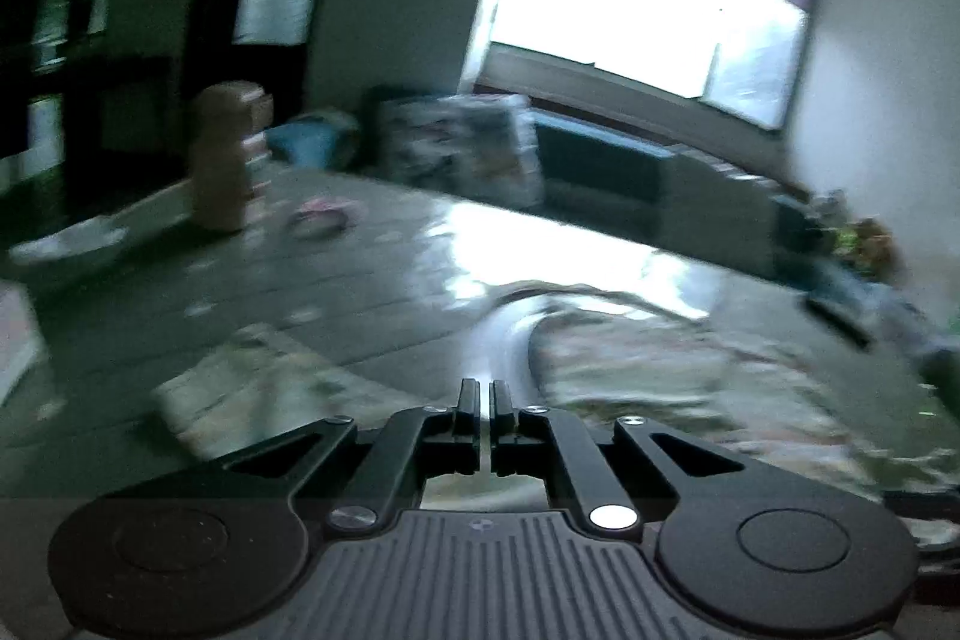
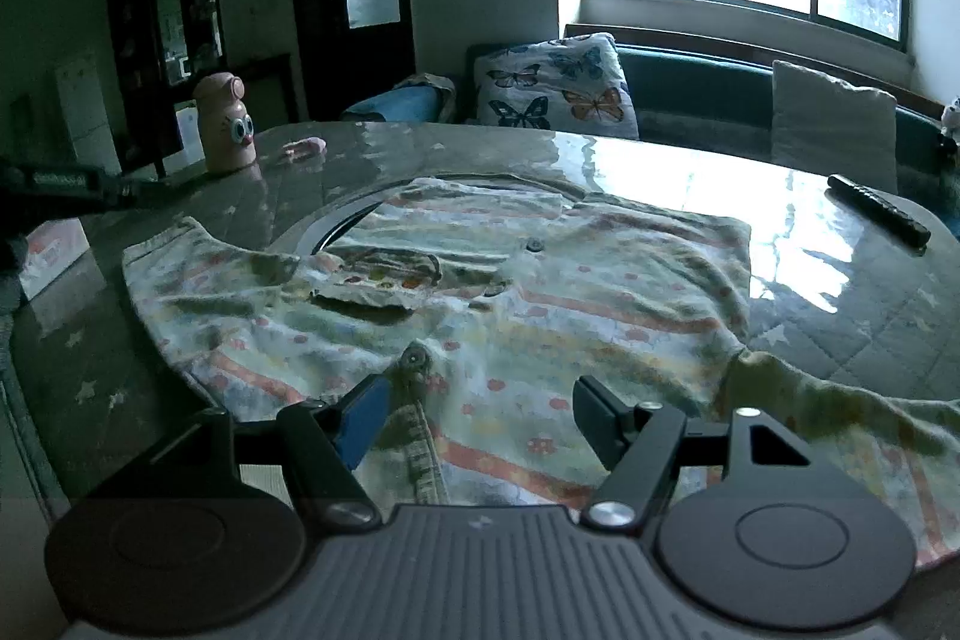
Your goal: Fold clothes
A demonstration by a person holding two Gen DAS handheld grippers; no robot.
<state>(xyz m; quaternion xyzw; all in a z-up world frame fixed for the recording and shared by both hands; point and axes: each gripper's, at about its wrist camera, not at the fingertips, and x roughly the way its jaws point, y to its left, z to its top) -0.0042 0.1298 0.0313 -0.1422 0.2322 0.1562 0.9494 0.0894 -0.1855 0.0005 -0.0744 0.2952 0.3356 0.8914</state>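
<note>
Soft woven cloth for the shirt [image 2: 480, 292], matt, creased, pale with printed stripes and small flowers; ribbed collar band, hard shiny buttons. Glossy table top [image 2: 810, 244], smooth, mirror-like glare from the window, quilted star pattern showing beneath a clear sheen. Matt black plastic on the right gripper [image 2: 474, 415], ribbed grey housing, bright metal rivets, blue rubbery-looking pad on one finger. Same matt black plastic and metal rivets on the left gripper [image 1: 485, 403]. Smooth pink bottle [image 2: 227, 124], slightly glossy, plastic or metal unclear. Matt black remote [image 2: 879, 211]. Soft printed fabric on the butterfly cushion [image 2: 555, 85]; plain matt fabric on the grey cushion [image 2: 831, 121].
</note>
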